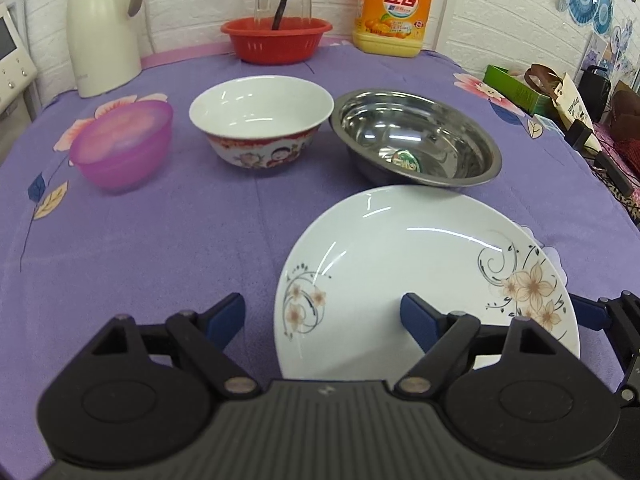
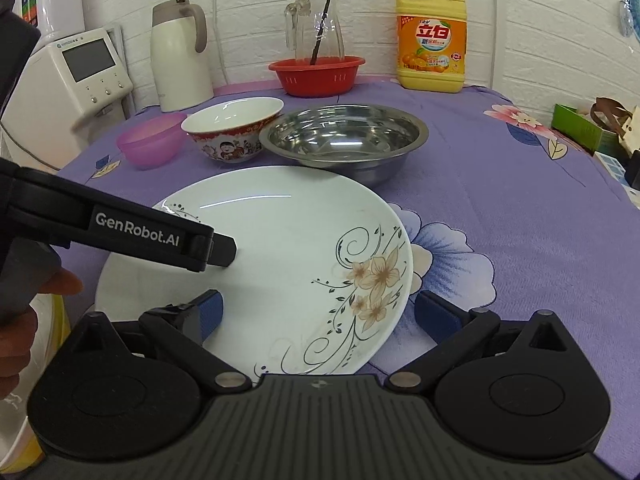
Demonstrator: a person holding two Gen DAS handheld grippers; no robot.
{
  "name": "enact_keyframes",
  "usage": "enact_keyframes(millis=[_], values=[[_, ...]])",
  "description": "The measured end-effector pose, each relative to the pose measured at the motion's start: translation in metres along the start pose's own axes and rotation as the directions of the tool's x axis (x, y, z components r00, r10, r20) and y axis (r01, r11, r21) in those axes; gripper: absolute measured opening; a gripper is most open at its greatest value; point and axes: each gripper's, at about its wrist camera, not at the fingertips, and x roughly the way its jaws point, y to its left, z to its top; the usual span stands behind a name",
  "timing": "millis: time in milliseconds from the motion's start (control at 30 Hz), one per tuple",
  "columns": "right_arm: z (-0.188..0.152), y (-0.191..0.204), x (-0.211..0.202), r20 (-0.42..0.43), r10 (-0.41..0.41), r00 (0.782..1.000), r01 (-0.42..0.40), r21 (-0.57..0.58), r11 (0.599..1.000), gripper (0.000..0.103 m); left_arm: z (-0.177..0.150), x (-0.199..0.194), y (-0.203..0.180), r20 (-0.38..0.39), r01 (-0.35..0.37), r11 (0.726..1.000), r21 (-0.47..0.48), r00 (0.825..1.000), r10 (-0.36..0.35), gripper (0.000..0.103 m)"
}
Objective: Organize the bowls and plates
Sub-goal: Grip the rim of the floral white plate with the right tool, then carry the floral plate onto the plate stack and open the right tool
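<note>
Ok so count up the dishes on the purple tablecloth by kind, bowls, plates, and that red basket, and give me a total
Bowls: 3 (pink plastic bowl, painted ceramic bowl, steel bowl)
Plates: 1 (white flowered plate)
Baskets: 1 (red strainer basket)
Total: 5

My left gripper (image 1: 322,318) and right gripper (image 2: 318,316): ribbed black bodies, blue finger pads, silver pivot screws, white GenRobot.AI lettering.
</note>
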Motion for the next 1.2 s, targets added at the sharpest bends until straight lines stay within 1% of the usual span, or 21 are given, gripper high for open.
enact_keyframes(millis=[233,267,300,333,367,567,667,767,1033,1067,1100,1133,1167,1200], values=[[-0.001,0.002,0.000,0.002,-0.001,1.000,0.001,0.001,1.000,0.103,-0.001,0.000,0.000,0.005,-0.003,1.000,0.002,1.000,0.003,0.085],[-0.001,0.002,0.000,0.002,0.000,1.000,0.000,0.002,1.000,0.103,-0.001,0.001,0.000,0.004,-0.006,1.000,0.002,1.000,0.006,0.092],[-0.001,0.001,0.000,0.002,-0.001,1.000,0.001,0.001,1.000,0.103,-0.001,0.003,-0.001,-0.018,-0.018,1.000,-0.002,1.000,0.018,0.102],[-0.001,0.001,0.000,0.002,-0.001,1.000,0.001,0.001,1.000,0.103,-0.002,0.004,-0.002,-0.008,-0.033,0.999,0.009,0.999,0.033,0.102],[0.000,0.001,0.000,0.002,-0.001,1.000,0.001,0.000,1.000,0.103,-0.003,0.004,-0.003,-0.001,-0.032,0.999,0.014,0.999,0.032,0.103],[-0.001,0.001,0.000,0.001,-0.002,1.000,0.002,0.002,1.000,0.103,-0.002,0.005,-0.002,-0.004,-0.027,1.000,0.013,1.000,0.027,0.102],[0.003,0.003,0.001,-0.014,-0.009,1.000,0.009,0.007,1.000,0.103,-0.002,0.006,-0.003,-0.007,-0.025,1.000,0.016,1.000,0.025,0.102],[0.005,0.007,0.003,-0.026,0.027,0.999,-0.027,-0.002,1.000,0.103,-0.001,0.006,-0.003,-0.010,-0.022,1.000,0.020,1.000,0.022,0.102],[0.005,0.009,0.005,-0.022,0.023,1.000,-0.023,-0.009,1.000,0.103,-0.001,0.006,-0.008,-0.015,-0.004,0.999,0.037,1.000,0.004,0.102],[0.005,0.009,0.005,-0.023,0.020,1.000,-0.020,-0.006,1.000,0.103,-0.002,0.006,-0.011,-0.017,0.014,0.999,0.048,1.000,-0.013,0.099],[0.006,0.010,0.005,-0.026,0.013,1.000,-0.013,-0.001,1.000,0.103,-0.003,0.004,-0.016,-0.017,0.049,0.997,0.058,0.999,-0.048,0.094],[0.007,0.011,0.006,-0.032,0.007,0.999,-0.007,0.007,1.000,0.103,-0.003,0.002,-0.023,-0.018,0.052,0.996,0.068,0.999,-0.051,0.095],[0.009,0.013,0.005,-0.037,0.000,0.999,0.000,0.019,1.000,0.103,-0.003,0.002,-0.027,-0.023,0.033,0.997,0.071,0.999,-0.031,0.095],[0.010,0.014,0.004,-0.045,-0.011,0.999,0.012,0.038,0.999,0.103,-0.004,0.002,-0.028,-0.025,0.037,0.998,0.059,0.999,-0.036,0.095]])
